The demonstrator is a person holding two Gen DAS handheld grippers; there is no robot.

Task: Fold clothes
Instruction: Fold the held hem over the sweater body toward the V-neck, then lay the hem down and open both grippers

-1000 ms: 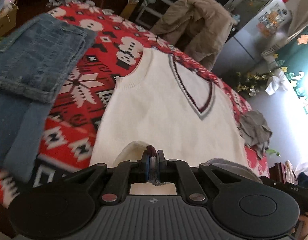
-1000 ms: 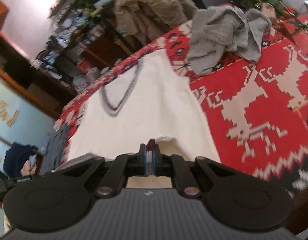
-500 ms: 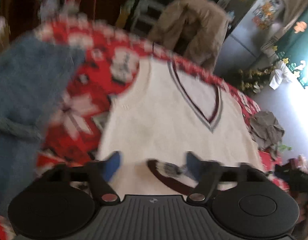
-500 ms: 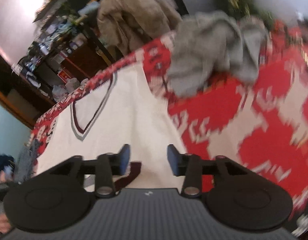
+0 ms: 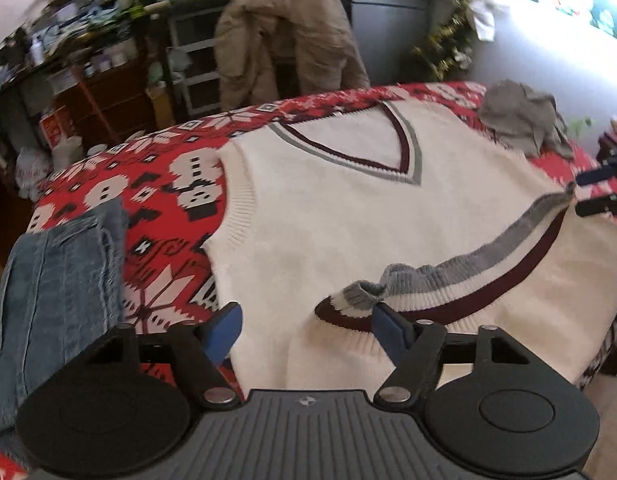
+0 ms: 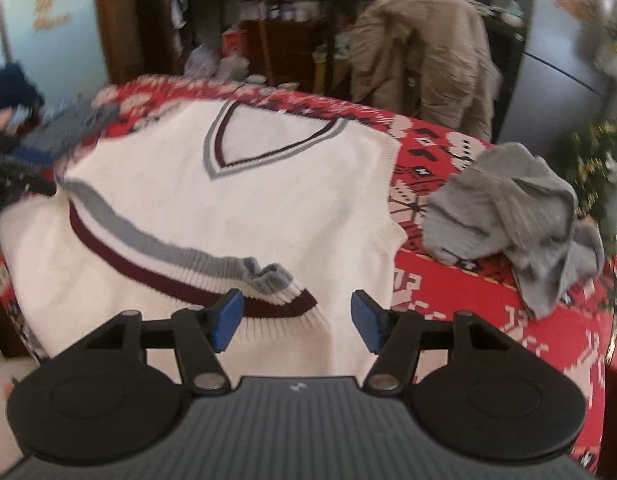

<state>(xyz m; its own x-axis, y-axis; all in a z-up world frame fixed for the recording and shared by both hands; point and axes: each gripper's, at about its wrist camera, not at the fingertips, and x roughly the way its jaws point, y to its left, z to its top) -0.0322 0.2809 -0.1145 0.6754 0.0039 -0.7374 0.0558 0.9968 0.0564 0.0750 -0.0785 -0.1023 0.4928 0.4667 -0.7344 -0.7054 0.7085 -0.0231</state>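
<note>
A white knit vest (image 5: 348, 220) with a grey and maroon V-neck lies flat on the red patterned tablecloth (image 5: 156, 184). Its striped bottom hem (image 5: 468, 276) is folded up over the body. My left gripper (image 5: 308, 326) is open and empty at the hem's near left corner. My right gripper (image 6: 294, 320) is open and empty at the hem's right corner, over the vest (image 6: 268, 184). The hem (image 6: 156, 252) lies loose in front of it. The right gripper's tips also show at the right edge of the left wrist view (image 5: 596, 192).
Folded blue jeans (image 5: 56, 292) lie left of the vest. A crumpled grey garment (image 6: 508, 216) lies on the cloth to the right; it also shows in the left wrist view (image 5: 520, 120). A tan coat (image 5: 284, 36) hangs on a chair behind the table. Cluttered shelves (image 6: 268, 8) stand beyond.
Both grippers were shut on the vest's hem a second ago. They have opened and let it go, and the hem now lies folded over the vest's body.
</note>
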